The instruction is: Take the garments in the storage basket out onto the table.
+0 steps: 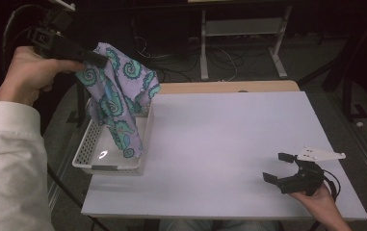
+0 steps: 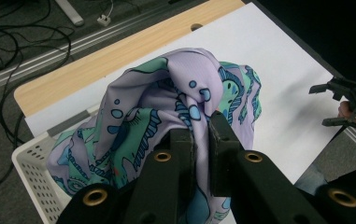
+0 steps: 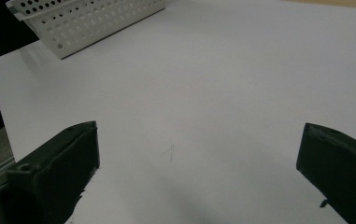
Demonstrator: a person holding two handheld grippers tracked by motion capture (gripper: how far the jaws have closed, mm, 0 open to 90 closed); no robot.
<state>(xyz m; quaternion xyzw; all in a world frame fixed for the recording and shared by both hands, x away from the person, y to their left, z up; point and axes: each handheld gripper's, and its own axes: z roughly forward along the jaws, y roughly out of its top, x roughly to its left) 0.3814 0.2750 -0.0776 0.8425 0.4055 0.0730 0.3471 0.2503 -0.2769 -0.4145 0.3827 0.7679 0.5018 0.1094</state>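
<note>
A lilac cloth (image 1: 121, 98) with teal swirl patterns hangs from my left gripper (image 1: 99, 60), which is shut on its top edge high above the table's left side. Its lower end drapes into a white perforated basket (image 1: 87, 149). In the left gripper view the jaws pinch a fold of the cloth (image 2: 166, 107) and the basket (image 2: 33, 163) lies below. My right gripper (image 1: 278, 168) rests low near the table's front right corner, open, with nothing between its jaws. The right gripper view has its own gripper (image 3: 196, 163) over bare white tabletop (image 3: 203, 84).
The white table (image 1: 229, 144) has a wooden strip (image 1: 229, 87) along its far edge. The basket (image 3: 87, 21) stands at the left edge. Cables and a metal frame (image 1: 241, 43) lie on the dark floor beyond. A white-sleeved arm (image 1: 7, 168) comes in at bottom left.
</note>
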